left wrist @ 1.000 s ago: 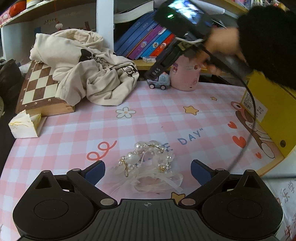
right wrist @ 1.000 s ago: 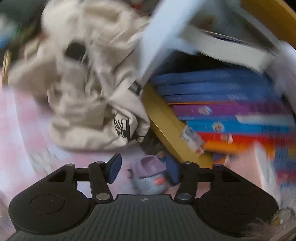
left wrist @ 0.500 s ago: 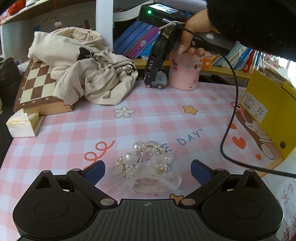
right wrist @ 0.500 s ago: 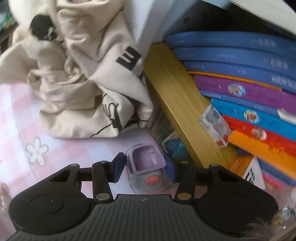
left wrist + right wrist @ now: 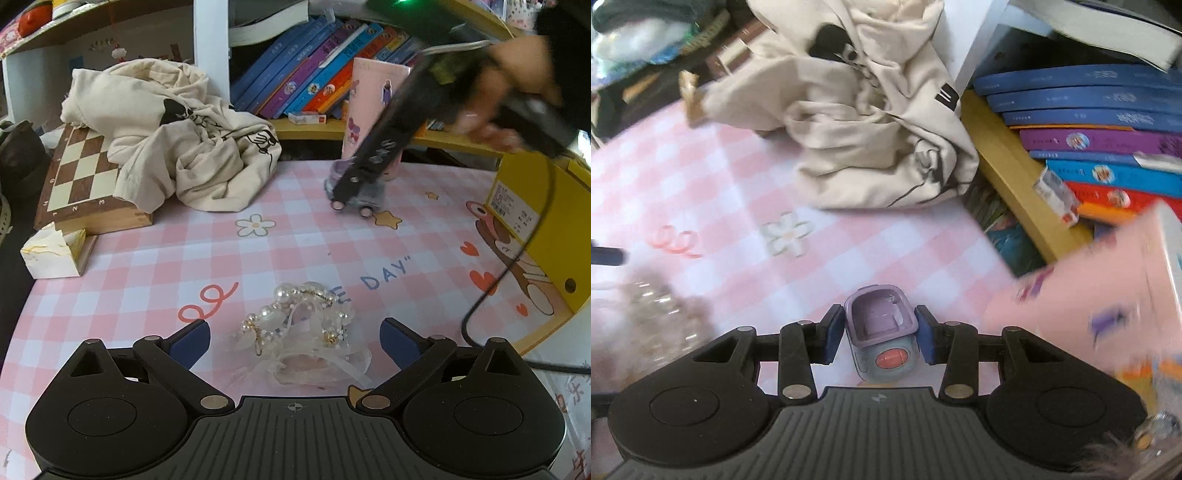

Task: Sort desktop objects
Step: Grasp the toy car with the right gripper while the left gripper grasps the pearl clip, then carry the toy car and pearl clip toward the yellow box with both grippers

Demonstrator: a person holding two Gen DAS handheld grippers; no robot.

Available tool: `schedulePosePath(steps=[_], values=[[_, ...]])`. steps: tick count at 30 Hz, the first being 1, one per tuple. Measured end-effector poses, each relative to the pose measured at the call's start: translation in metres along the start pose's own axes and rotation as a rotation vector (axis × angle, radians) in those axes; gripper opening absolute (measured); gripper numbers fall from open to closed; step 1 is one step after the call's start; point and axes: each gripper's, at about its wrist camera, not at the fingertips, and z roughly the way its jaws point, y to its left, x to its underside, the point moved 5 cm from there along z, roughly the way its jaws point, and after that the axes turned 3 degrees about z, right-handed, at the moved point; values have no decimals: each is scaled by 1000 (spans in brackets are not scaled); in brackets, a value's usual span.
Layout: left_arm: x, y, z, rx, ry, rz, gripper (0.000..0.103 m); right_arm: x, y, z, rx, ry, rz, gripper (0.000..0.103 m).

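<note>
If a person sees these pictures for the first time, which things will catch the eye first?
Probably the small purple toy car, gripped between the fingers of the right gripper, low in the right wrist view. Next, the pearl bracelet lying on the pink checked tablecloth between the open fingers of the left gripper.

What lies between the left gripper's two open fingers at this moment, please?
In the left wrist view, a pearl bracelet with white ribbon lies on the checked tablecloth between the left gripper fingers, touching neither.
</note>
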Motion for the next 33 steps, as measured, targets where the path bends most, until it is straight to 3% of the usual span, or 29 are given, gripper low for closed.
schedulePosePath(steps=[8, 13, 15, 21, 27, 33], values=[[-1, 1, 18, -14, 32, 42, 92, 45, 32, -27, 18, -45, 105, 39], [0, 4, 25, 7, 27, 59, 77, 71, 41, -34, 19, -46, 194, 39], [-1, 3, 25, 17, 20, 70, 66, 77, 45, -35, 23, -47, 209, 39], [-1, 6, 21, 34, 18, 74, 51, 90, 49, -31, 39, -43, 234, 40], [1, 14, 13, 29, 34, 18, 50, 99, 49, -25, 36, -42, 241, 48], [0, 13, 2, 39, 19, 4, 50, 104, 48, -16, 33, -39, 255, 44]])
